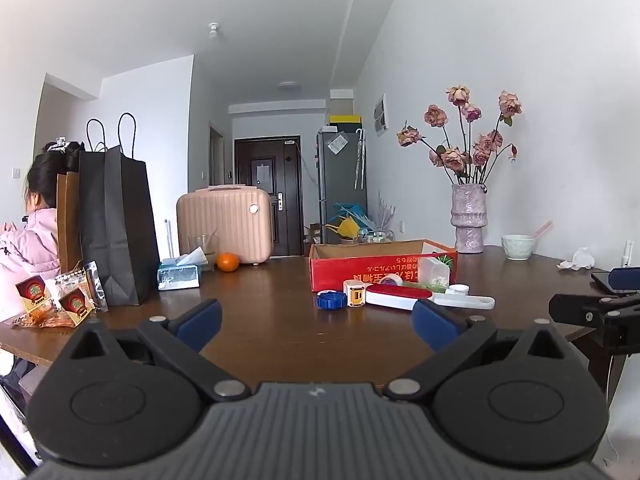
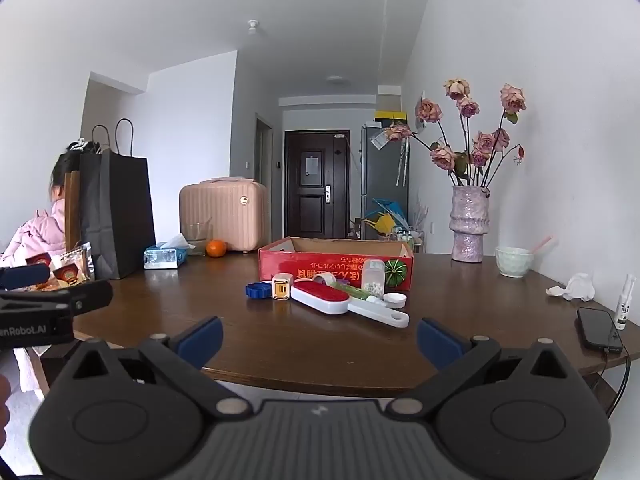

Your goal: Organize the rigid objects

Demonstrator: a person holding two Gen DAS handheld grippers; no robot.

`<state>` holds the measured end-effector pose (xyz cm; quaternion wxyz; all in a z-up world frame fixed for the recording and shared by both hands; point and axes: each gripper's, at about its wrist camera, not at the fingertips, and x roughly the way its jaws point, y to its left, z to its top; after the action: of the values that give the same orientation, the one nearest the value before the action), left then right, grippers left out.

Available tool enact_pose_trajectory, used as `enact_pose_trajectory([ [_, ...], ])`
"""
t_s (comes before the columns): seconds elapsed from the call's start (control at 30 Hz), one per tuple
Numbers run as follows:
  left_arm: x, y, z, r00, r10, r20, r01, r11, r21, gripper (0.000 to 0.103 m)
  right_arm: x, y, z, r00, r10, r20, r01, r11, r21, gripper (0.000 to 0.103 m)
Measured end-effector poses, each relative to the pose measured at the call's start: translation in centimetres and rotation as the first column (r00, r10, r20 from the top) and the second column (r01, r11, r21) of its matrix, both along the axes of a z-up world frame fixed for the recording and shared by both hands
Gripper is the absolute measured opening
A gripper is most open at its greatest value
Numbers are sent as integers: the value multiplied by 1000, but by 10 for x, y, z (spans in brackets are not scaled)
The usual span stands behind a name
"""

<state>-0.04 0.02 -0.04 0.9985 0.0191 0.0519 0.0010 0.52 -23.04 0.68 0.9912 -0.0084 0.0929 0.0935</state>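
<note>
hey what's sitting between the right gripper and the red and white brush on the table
Nothing: in the right wrist view only bare brown table lies between the open right gripper and the brush.

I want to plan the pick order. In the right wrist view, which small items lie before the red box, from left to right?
Blue ridged plastic cap → white cube with yellow face → red-and-white oval brush → flat white plastic tool with a hole.

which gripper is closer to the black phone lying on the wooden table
Right. The right gripper, open, hovers at the table's near edge with the black phone just off to its right; the left gripper, also open, sits further left, beyond it.
</note>
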Motion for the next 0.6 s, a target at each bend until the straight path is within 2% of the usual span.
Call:
enact_pose_trajectory([
  [0.27, -2, 2, 1, 1000, 0, -5, 0, 1000, 5, 103, 2, 2, -1, 1000, 4, -30, -3, 999, 45, 103],
  [0.53, 2, -10, 2, 1000, 0, -6, 0, 1000, 15, 103, 0, 5, -2, 1000, 9, -18, -9, 1000, 24, 103],
  [0.6, 2, -1, 1, 1000, -7, -4, 7, 1000, 13, 103, 0, 5, -2, 1000, 12, -20, -12, 1000, 25, 103],
])
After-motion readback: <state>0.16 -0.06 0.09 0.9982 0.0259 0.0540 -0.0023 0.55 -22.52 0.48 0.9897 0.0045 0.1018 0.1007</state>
